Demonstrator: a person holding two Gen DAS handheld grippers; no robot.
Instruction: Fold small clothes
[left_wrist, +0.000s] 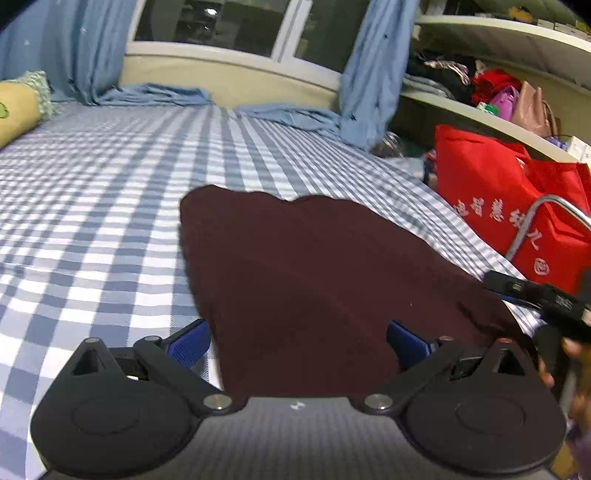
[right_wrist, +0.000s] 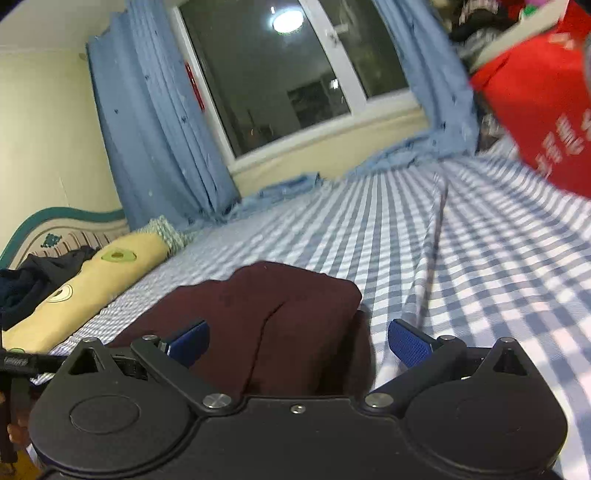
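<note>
A dark maroon garment (left_wrist: 314, 280) lies flat on the blue-and-white checked bed sheet (left_wrist: 92, 206). My left gripper (left_wrist: 299, 343) is open, its blue pads on either side of the garment's near edge. The right wrist view shows the same maroon garment (right_wrist: 288, 317) folded in layers, with a seam running down it. My right gripper (right_wrist: 299, 343) is open too, the left pad over the cloth and the right pad over the sheet (right_wrist: 480, 295). Part of the right gripper's black body (left_wrist: 546, 299) and a hand show at the right edge of the left wrist view.
A red bag (left_wrist: 517, 206) with a metal handle stands off the bed's right side, below cluttered shelves (left_wrist: 491, 88). A yellow bolster pillow (right_wrist: 85, 291) and dark clothes (right_wrist: 26, 288) lie at the bed's left end. Blue curtains (right_wrist: 155, 122) hang beside the window behind.
</note>
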